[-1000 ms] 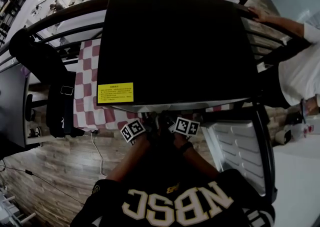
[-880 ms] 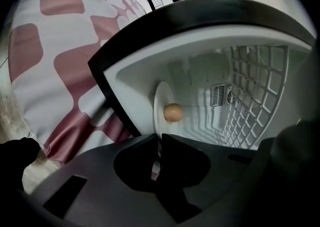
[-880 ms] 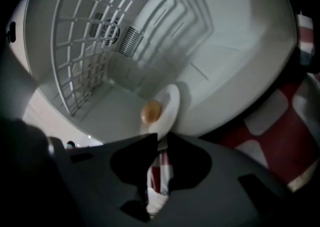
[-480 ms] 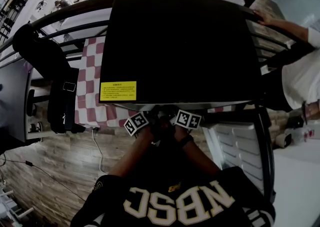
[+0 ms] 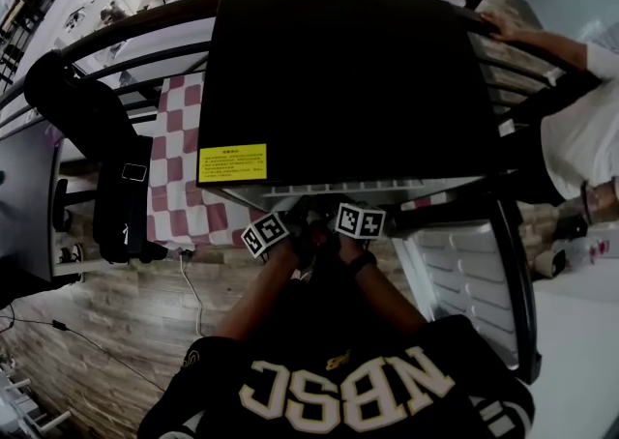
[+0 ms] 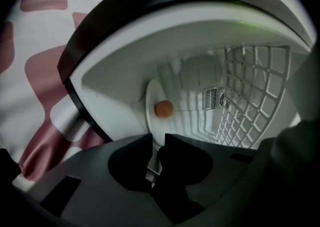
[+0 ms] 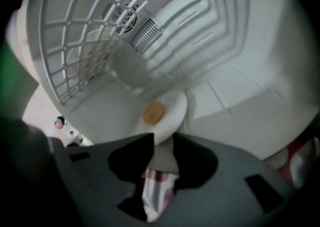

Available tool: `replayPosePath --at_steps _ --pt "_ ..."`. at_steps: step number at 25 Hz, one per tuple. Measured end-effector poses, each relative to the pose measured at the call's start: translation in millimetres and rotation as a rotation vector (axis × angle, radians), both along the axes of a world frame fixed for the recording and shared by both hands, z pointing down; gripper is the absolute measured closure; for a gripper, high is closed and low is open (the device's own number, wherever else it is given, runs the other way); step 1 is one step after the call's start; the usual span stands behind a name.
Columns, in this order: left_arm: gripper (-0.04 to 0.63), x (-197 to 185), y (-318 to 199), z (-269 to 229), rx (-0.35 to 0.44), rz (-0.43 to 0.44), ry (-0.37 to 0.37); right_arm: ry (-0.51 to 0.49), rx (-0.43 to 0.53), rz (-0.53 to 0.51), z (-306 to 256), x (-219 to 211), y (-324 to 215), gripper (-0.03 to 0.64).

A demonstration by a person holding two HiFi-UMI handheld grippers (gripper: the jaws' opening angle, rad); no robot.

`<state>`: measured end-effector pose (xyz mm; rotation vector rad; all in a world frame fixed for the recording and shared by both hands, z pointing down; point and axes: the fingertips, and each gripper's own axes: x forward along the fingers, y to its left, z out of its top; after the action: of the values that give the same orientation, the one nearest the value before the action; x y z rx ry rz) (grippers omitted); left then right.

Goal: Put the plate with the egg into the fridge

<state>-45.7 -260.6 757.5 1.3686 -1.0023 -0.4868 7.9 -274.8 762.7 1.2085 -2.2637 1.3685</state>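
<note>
The white plate (image 6: 153, 102) with a brown egg (image 6: 163, 108) sits inside the white cavity of the small black fridge (image 5: 338, 79). The same plate (image 7: 167, 113) and egg (image 7: 153, 113) show in the right gripper view, low on the fridge floor. My left gripper (image 6: 157, 138) has the plate's near rim between its jaws, and they are opening. My right gripper (image 7: 163, 143) straddles the rim too, its jaws opening with a gap on one side. In the head view only the marker cubes (image 5: 266, 234) (image 5: 360, 221) show at the fridge mouth.
The fridge door (image 5: 464, 282) hangs open at the right, its white shelves facing me. A wire rack (image 7: 75, 36) lines the cavity. A red-and-white checked cloth (image 5: 179, 195) lies under the fridge. A black jacket (image 5: 106, 157) hangs at the left; a person's arm (image 5: 580, 128) reaches in at the right.
Both marker cubes have moved a little forward, toward the fridge opening. More of the fridge's white front edge shows below its black top.
</note>
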Motion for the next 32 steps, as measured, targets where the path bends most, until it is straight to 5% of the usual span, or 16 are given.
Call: replayPosePath --at_steps 4,9,12,17,19,21,25,32 --pt "0.415 1 7 -6 0.041 0.049 0.012 0.072 0.056 -0.048 -5 0 2 0.399" --pt "0.402 2 33 -28 0.102 0.158 -0.011 0.076 0.112 0.000 -19 9 16 0.391" --pt "0.402 2 56 -61 0.176 0.240 -0.071 0.025 0.137 0.087 -36 17 32 0.377" --pt "0.413 -8 87 -113 0.352 0.343 -0.204 0.082 0.298 0.014 -88 11 67 0.381" --pt "0.446 -16 92 -132 0.433 0.354 -0.276 0.128 0.399 0.001 -115 9 76 0.423" --pt "0.513 -24 97 -148 0.513 0.354 -0.378 0.177 0.499 0.003 -143 7 84 0.539" --pt "0.558 -29 100 -179 0.656 0.353 -0.587 0.232 0.631 0.039 -195 6 92 0.574" --pt "0.574 -34 95 -244 0.868 0.308 -0.914 0.321 0.719 0.073 -247 5 109 0.588"
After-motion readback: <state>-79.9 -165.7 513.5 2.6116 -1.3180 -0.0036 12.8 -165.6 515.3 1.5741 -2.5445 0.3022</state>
